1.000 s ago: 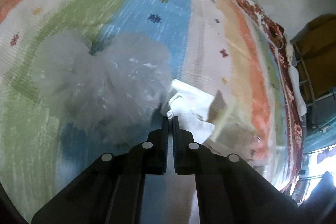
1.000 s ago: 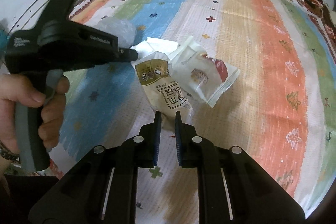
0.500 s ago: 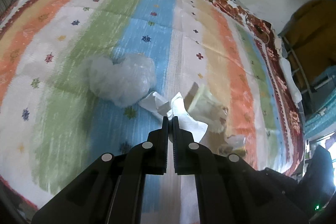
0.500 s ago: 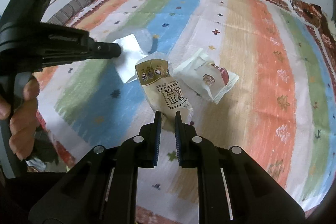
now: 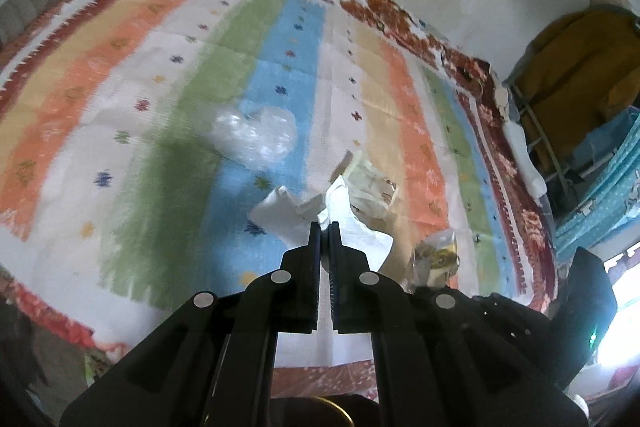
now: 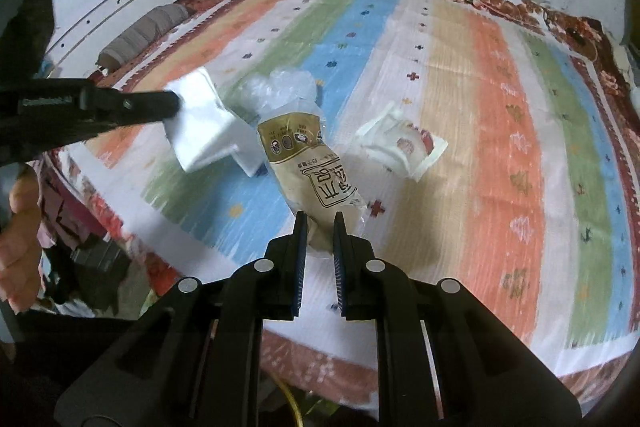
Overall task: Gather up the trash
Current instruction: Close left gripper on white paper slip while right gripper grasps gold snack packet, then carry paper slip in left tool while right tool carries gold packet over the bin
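Observation:
My left gripper (image 5: 325, 223) is shut on a white paper tissue (image 5: 280, 215) and holds it above the striped bedspread; the tissue also shows in the right wrist view (image 6: 204, 123) hanging from the left gripper (image 6: 172, 103). My right gripper (image 6: 320, 217) is shut on the end of a beige snack wrapper (image 6: 310, 167), lifted off the bed; it also shows in the left wrist view (image 5: 436, 255). A clear crumpled plastic bag (image 5: 256, 137) (image 6: 286, 87) and a white and red wrapper (image 6: 404, 145) (image 5: 370, 183) lie on the bed.
The striped bedspread (image 6: 500, 107) with a red floral border covers the bed. A grey bolster (image 6: 144, 31) lies at the far left edge. A rack with yellow cloth (image 5: 580, 67) stands to the right of the bed. White walls stand behind.
Both grippers have risen away from the bed, the left carrying the tissue up and to the left, the right lifting the beige wrapper. The plastic bag and white wrapper stay on the bed.

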`<action>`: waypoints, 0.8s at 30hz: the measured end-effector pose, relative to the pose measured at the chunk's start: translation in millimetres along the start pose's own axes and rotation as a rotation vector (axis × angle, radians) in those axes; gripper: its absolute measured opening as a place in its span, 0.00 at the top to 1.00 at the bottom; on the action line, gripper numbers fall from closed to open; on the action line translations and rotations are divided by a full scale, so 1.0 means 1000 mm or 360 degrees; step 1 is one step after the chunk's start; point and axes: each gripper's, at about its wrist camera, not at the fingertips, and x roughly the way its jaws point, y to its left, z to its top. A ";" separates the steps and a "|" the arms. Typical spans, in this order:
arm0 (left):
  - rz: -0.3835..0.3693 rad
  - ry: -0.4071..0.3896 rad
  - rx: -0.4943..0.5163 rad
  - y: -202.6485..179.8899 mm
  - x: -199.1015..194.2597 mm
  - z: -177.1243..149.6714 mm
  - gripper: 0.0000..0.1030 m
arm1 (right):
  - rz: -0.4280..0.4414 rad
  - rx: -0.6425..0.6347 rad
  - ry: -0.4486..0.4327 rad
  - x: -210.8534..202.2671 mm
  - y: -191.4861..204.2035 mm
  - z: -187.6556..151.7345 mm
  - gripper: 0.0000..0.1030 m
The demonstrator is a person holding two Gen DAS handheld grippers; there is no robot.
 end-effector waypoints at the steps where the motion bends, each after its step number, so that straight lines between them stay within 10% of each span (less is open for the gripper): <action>1: 0.0009 -0.0014 0.0006 0.000 -0.007 -0.004 0.97 | 0.0007 0.0003 -0.0003 -0.005 0.003 -0.003 0.89; 24: -0.0105 -0.0081 0.0199 -0.019 -0.090 -0.102 0.97 | 0.0074 0.0145 -0.0056 -0.079 0.030 -0.077 0.89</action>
